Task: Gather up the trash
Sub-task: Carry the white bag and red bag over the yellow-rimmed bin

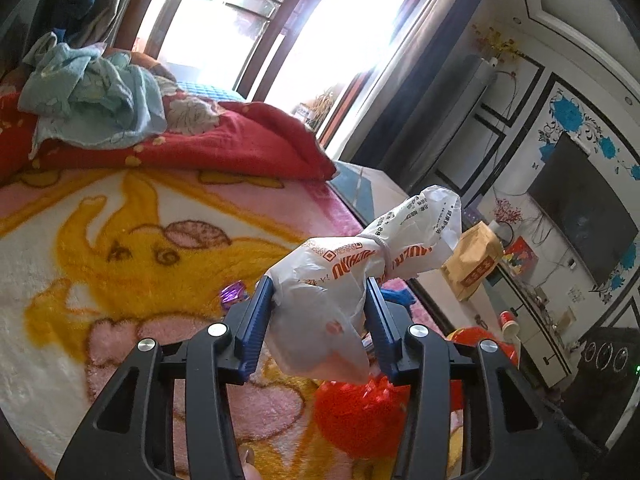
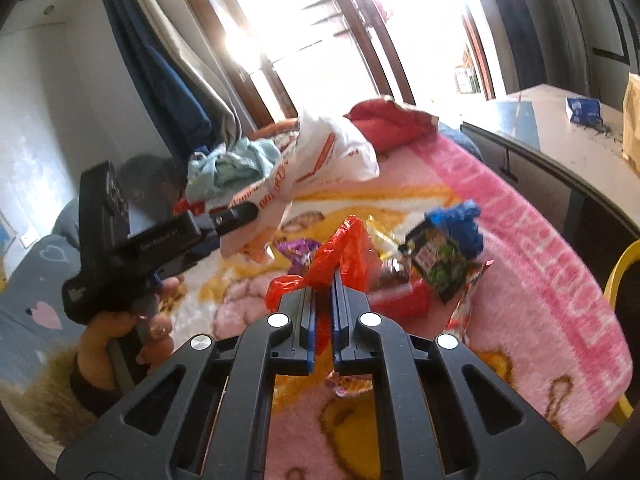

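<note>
1. While sunlight is pouring through the windows behind, a crumpled pale blue cloth (image 1: 92, 100) is lying at the far left on a red quilt (image 1: 240, 140), which is resting on a pink and yellow cartoon blanket (image 1: 120, 240).
2. Near the middle, the left gripper (image 1: 320, 292) is pinching a white plastic bag with orange print (image 1: 360, 264) between its blue pads, holding it clear of the blanket.
3. To its right, the right gripper (image 2: 324, 280) is pressing its pads together on a fold of a red plastic bag (image 2: 340, 248).
4. Just beyond that, a purple wrapper (image 2: 298, 250), a dark snack packet (image 2: 436, 264) and a blue crumpled piece (image 2: 460, 220) are lying on the blanket.
5. Further right, a brown paper bag (image 1: 472, 260) is standing on a pale table (image 2: 560, 128).
</note>
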